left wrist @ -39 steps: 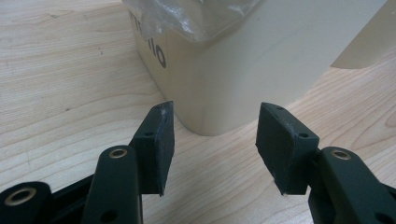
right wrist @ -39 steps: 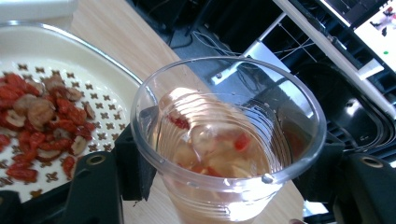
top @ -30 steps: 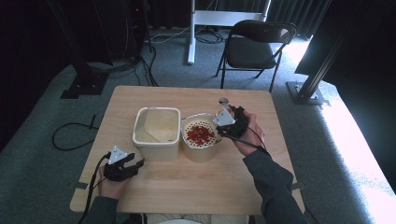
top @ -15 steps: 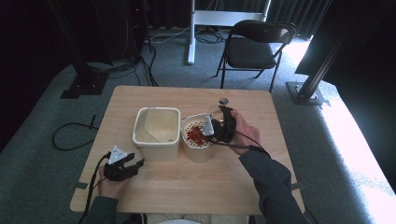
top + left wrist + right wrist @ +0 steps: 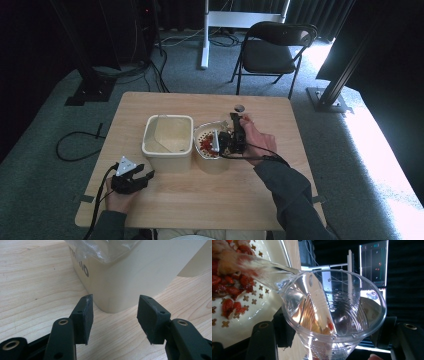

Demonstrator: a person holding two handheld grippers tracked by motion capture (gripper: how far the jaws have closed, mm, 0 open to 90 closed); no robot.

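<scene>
My right gripper (image 5: 226, 142) is shut on a clear plastic cup (image 5: 332, 315), tipped on its side over the right edge of a white bowl (image 5: 201, 131). Clear liquid (image 5: 259, 268) runs from the cup's lip into the bowl (image 5: 244, 326), which holds red berries (image 5: 232, 282) and small cross-shaped bits. A cream square container (image 5: 167, 136) lined with clear plastic stands just left of the bowl. At the table's near left my left gripper (image 5: 142, 176) rests open, its jaws pointing at the container's corner (image 5: 125, 282) with nothing between them (image 5: 115, 315).
The wooden table (image 5: 200, 200) has a small round hole (image 5: 239, 107) behind the bowl. A black folding chair (image 5: 272, 47) stands beyond the far edge. Cables lie on the carpet at the left (image 5: 75, 145).
My right gripper has moved left from beside the bowl to over its rim, tipping the cup so that liquid pours in. The left gripper has stayed where it was.
</scene>
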